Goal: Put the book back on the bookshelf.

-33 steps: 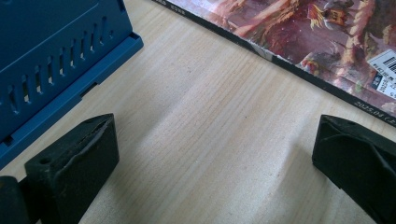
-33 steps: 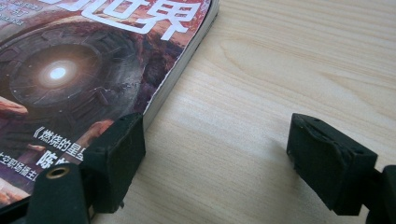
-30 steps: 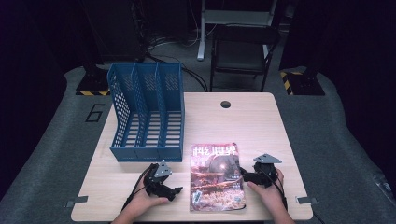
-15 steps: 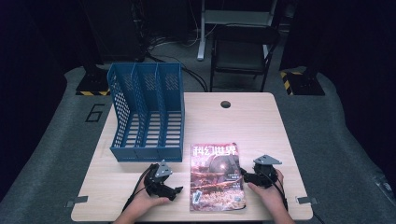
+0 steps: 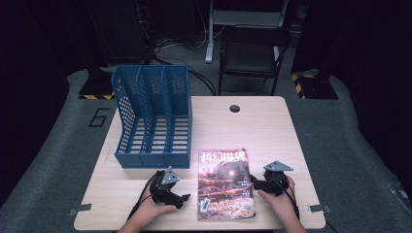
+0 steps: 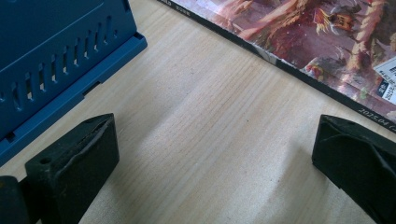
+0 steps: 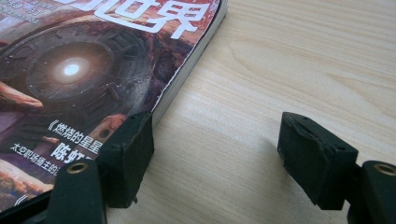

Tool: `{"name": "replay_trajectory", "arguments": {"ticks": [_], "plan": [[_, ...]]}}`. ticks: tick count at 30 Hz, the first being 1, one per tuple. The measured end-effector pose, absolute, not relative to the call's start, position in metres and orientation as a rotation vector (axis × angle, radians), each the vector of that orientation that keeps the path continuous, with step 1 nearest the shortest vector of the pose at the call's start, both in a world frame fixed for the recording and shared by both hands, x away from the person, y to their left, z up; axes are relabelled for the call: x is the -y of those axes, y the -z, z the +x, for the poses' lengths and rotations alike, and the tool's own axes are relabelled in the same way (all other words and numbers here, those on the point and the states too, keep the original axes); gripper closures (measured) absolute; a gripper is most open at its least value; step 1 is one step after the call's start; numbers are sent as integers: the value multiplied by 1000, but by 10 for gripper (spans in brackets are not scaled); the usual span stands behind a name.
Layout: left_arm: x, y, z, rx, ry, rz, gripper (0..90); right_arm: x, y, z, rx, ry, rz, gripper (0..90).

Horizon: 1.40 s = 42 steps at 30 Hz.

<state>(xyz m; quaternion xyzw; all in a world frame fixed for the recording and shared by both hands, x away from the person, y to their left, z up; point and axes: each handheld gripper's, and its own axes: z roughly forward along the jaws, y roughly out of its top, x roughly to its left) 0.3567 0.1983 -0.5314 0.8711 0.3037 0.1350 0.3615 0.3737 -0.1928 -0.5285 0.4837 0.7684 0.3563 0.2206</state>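
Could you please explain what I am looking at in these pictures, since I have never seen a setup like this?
A person sits at a wooden table and holds a hand-held gripper in each hand: the left gripper and the right gripper. The high view looks down from above. The other two pictures come from small cameras riding on each gripper, looking along its two black fingers. On the table lie a magazine and a blue file rack with three slots. Both grippers are open and hold nothing. One finger of the right gripper sits at the magazine's edge.
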Motion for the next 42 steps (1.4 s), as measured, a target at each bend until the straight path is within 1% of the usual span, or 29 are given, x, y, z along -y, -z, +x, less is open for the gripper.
{"name": "replay_trajectory", "arguments": {"ticks": [4, 6, 7, 8, 10, 11, 12, 14, 15, 16, 18, 20, 22, 26, 31, 35, 42], "plan": [[-198, 531, 356, -796, -337, 2240, 7, 193, 528, 373, -2125, -989, 1346, 276], [-199, 530, 357, -797, -324, 2247, 19, 193, 527, 374, -2140, -970, 1339, 323], [-199, 530, 357, -802, -348, 2239, 32, 193, 525, 373, -2150, -968, 1345, 355], [-200, 528, 358, -805, -344, 2240, 52, 192, 524, 373, -2141, -969, 1362, 372], [-202, 527, 358, -823, -338, 2226, 117, 192, 521, 372, -2159, -962, 1365, 395], [-204, 527, 359, -833, -336, 2214, 130, 192, 520, 372, -2154, -970, 1353, 395], [-205, 525, 360, -846, -314, 2212, 152, 192, 519, 372, -2153, -980, 1342, 397], [-207, 524, 362, -880, -273, 2171, 168, 192, 516, 370, -2146, -982, 1353, 397], [-207, 523, 362, -882, -272, 2165, 168, 192, 516, 370, -2146, -982, 1353, 397], [-207, 522, 361, -882, -270, 2161, 201, 192, 514, 369, -2136, -1003, 1371, 397], [-205, 521, 360, -867, -289, 2157, 212, 193, 513, 368, -2137, -1010, 1385, 397], [-202, 517, 357, -860, -266, 2148, 238, 194, 511, 368, -2126, -1052, 1407, 397], [-200, 515, 356, -857, -258, 2141, 243, 193, 511, 368, -2114, -1070, 1415, 396], [-194, 512, 353, -831, -181, 2133, 246, 191, 509, 366, -2141, -1085, 1411, 392], [-186, 511, 351, -812, -167, 2169, 256, 187, 506, 364, -2156, -1086, 1395, 389], [-181, 510, 350, -851, -154, 2131, 262, 183, 504, 361, -2169, -1093, 1380, 389], [-163, 511, 353, -872, -119, 2139, 274, 175, 503, 358, -2196, -1090, 1353, 393]]}}
